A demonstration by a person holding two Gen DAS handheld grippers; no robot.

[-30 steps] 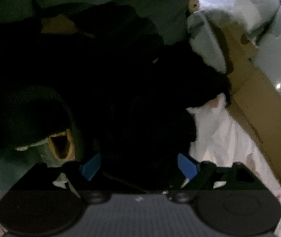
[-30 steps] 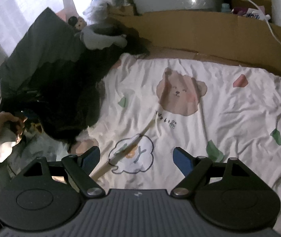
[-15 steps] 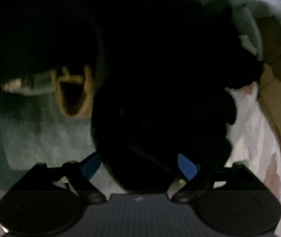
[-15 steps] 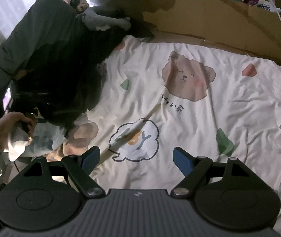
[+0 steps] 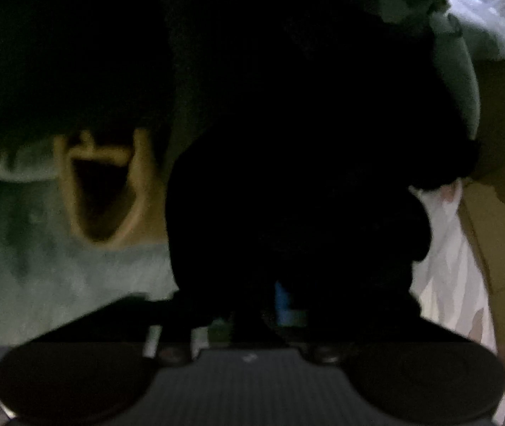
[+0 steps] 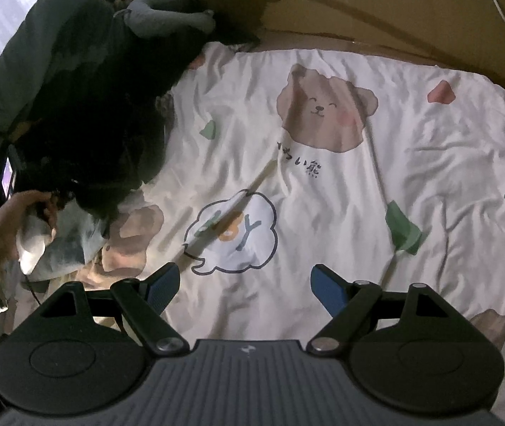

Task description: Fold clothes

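Observation:
A black garment (image 5: 288, 177) lies heaped at the left side of the bed and fills most of the dark left wrist view. My left gripper (image 5: 273, 305) is pushed down into it. Its jaws are closing with black cloth bunched between them, and only one blue pad (image 5: 284, 301) shows. In the right wrist view the same black garment (image 6: 92, 135) lies at the left, with a person's hand (image 6: 14, 220) at its near edge. My right gripper (image 6: 244, 277) hangs open over the printed bedsheet (image 6: 359, 195) with nothing between its fingers.
A pale blue cloth (image 6: 71, 245) lies under the black heap's near edge. A dark green padded cover (image 6: 39, 53) and a grey plush toy (image 6: 167, 17) sit at the back left. Cardboard (image 6: 376, 17) lines the far edge of the bed.
My left gripper has sunk into the black garment and its wide jaws have come together on the cloth. My right gripper has dropped a little closer to the sheet, still open.

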